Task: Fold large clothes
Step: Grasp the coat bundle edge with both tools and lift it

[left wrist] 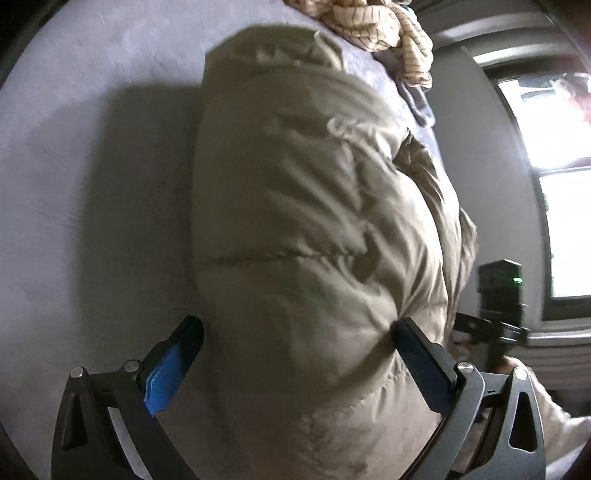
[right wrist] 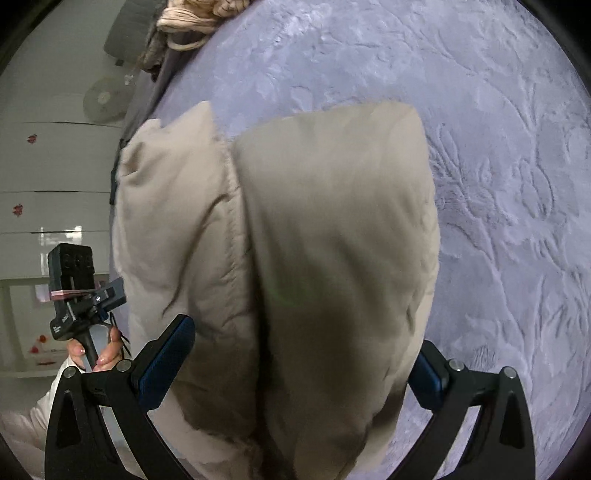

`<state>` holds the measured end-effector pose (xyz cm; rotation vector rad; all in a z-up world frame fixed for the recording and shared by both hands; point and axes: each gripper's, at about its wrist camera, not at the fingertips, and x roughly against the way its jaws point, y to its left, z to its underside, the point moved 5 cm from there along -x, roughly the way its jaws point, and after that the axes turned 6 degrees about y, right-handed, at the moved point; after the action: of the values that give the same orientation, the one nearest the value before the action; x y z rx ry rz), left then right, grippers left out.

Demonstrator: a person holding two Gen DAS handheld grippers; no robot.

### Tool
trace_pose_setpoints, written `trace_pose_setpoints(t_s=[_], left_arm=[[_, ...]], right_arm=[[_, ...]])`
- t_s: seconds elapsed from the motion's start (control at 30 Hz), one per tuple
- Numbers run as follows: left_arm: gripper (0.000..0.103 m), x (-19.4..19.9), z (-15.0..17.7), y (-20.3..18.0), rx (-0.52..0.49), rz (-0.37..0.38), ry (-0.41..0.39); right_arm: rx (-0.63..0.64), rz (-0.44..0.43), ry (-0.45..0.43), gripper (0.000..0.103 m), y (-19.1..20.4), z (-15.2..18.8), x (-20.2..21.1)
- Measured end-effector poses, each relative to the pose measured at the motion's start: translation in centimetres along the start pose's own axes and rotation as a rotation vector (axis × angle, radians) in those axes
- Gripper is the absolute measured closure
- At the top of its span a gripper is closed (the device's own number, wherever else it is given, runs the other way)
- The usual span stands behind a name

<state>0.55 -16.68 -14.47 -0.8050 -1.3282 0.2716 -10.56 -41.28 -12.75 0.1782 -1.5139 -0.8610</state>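
A beige puffer jacket (left wrist: 317, 206) lies folded lengthwise on a pale lavender bed cover (left wrist: 92, 147). My left gripper (left wrist: 297, 332) is open wide, its fingers either side of the jacket's near end, the right finger (left wrist: 417, 350) pressing into the padding. In the right wrist view the jacket (right wrist: 295, 229) fills the middle, one layer folded over another. My right gripper (right wrist: 306, 350) is open wide around its near end; the right finger (right wrist: 428, 369) is partly hidden behind the fabric. Each gripper shows in the other's view at the jacket's side.
A crumpled cream checked garment (left wrist: 384, 33) lies at the far end of the bed, also in the right wrist view (right wrist: 192, 18). A bright window (left wrist: 554, 184) is on the right. White cabinets (right wrist: 44, 166) and a fan (right wrist: 105, 99) stand left of the bed.
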Motion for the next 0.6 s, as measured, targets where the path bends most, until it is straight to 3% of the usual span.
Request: trace_pose_setpoints(t_s=[0.13,0.33,0.43,0.6], left_arm=[[0.000,-1.8,-0.9,0.9,0.038,0.106,0.041],[0.000,-4.0,-1.8,0.3,0.023,0.132,0.060],[0.000,-4.7,-1.9,0.1,0.022,0.088,0.065],[0.000,-5.0,-2.1,-2.8,-0.068,-0.113,0.019]], right_arm=[[-0.026,-0.027,0.025,0.000,-1.7,-0.6,-0.7],[-0.026,-0.147,0.053,0.000,-1.8,-1.6,-2.1],[-0.022,-0.177,0.066,0.000,-1.5,-2.2,-3.3],[-0.046,-0.175,0.074,0.000,-2.1,-2.4,-3.6]])
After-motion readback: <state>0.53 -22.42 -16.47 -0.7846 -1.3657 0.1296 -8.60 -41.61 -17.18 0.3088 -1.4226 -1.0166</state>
